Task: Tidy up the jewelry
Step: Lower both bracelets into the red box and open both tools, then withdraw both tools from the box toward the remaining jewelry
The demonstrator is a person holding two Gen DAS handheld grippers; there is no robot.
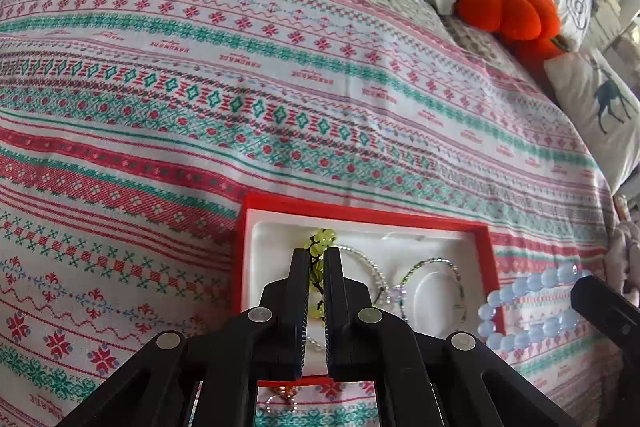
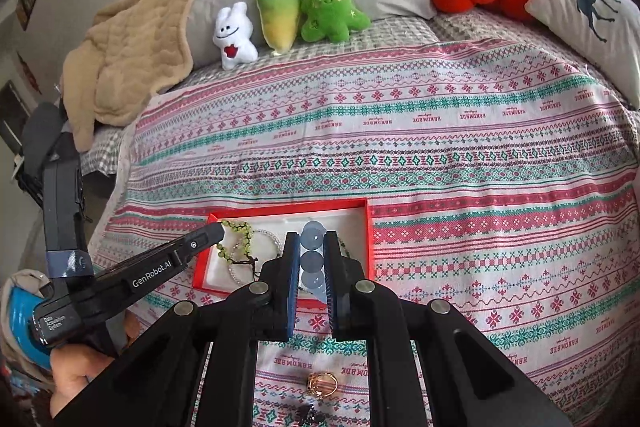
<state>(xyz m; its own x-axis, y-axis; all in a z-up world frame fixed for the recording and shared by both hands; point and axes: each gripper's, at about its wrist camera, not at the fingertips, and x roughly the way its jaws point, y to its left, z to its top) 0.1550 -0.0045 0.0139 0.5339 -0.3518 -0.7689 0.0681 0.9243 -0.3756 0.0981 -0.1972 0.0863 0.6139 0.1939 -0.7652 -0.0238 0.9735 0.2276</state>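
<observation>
I see the red jewelry box (image 1: pixel 486 251) lying open on the bed, white-lined. A green bead bracelet (image 1: pixel 320 239) hangs into its left part, beside a clear bead bracelet (image 1: pixel 370 263) and a thin green one (image 1: pixel 434 263). A pale blue bead bracelet (image 2: pixel 313 259) hangs over the box; a gold ring (image 2: pixel 322 383) lies on the bedspread nearby.

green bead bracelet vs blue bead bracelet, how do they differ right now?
The green bead bracelet has small yellow-green beads with a dark cord; the blue bead bracelet has much larger pale blue beads.
The green one sits over the red tray's white insert; the blue one straddles the tray's right rim, mostly outside.
The left gripper holds the green one, the right gripper the blue.
Both are closed bead loops.
</observation>
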